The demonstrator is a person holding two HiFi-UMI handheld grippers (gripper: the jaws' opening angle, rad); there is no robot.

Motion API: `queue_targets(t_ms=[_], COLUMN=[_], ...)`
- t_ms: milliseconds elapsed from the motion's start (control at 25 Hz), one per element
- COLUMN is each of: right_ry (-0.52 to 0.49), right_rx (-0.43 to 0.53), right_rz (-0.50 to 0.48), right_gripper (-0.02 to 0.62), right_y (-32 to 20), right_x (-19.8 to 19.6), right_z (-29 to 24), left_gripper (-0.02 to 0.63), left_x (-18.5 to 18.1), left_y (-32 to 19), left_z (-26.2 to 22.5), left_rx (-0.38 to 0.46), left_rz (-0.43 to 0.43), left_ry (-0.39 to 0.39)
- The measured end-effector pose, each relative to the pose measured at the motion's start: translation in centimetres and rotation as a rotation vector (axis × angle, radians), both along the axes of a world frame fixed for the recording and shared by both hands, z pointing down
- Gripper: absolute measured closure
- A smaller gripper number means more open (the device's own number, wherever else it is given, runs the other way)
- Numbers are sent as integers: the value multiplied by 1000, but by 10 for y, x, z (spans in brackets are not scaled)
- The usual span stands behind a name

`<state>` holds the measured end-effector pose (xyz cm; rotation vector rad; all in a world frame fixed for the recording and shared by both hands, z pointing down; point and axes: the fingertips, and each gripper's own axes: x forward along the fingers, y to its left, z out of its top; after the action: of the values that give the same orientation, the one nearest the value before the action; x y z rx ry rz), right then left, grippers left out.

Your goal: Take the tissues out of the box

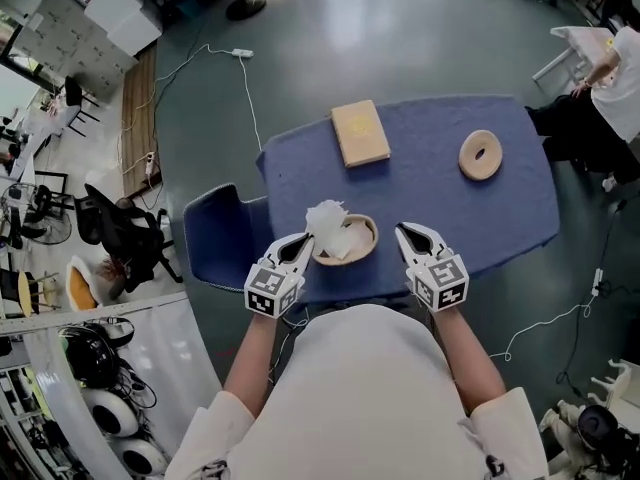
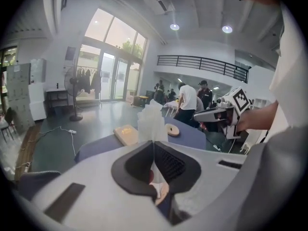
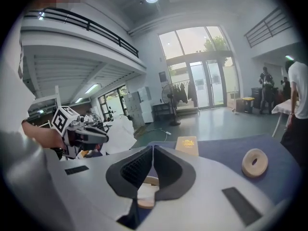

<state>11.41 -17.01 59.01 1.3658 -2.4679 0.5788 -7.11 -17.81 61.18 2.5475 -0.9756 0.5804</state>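
Blue table (image 1: 430, 203) with tissues (image 1: 329, 222) stands on grey floor (image 1: 400, 28).

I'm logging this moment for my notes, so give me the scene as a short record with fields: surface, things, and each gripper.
surface: blue cloth-covered table
left gripper: shut on a white tissue, by the round wooden bowl
right gripper: shut, nothing between its jaws, at the bowl's other side
far side of table: flat rectangular wooden box, wooden ring
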Motion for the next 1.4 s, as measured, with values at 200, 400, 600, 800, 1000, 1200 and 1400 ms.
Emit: queue_targets(t_ms=[200,400,600,800,1000,1200,1400], right_ry=[1,6,1,2,9,-2,-9], right_rx=[44,93,135,187,224,265,296], right_rz=[-37,-89,-129,-167,-194,-190,-176], right_gripper=[560,560,560,561,560,560,560], right_y=[-11,-20,-24,-28,-29,-29,-32], right_x=[-10,-18,-20,-25,-28,-26,-25], right_z=[-30,-55,-82,-109,-129,-145,-154], left_gripper=[591,591,591,591,591,591,591], left_x=[-22,-39,-51,-64,-73,-85,-97], left_y=[-4,-3,-1,-3,3,11,13], left_z=[-43,-71,-100,-127,-146,-162,-177], left_rx=[62,102,156,210,240,275,314], left_rz=[-72,-133,-192,-243,-268,-296,-329], left_ry=[59,88,118,148,174,185,195])
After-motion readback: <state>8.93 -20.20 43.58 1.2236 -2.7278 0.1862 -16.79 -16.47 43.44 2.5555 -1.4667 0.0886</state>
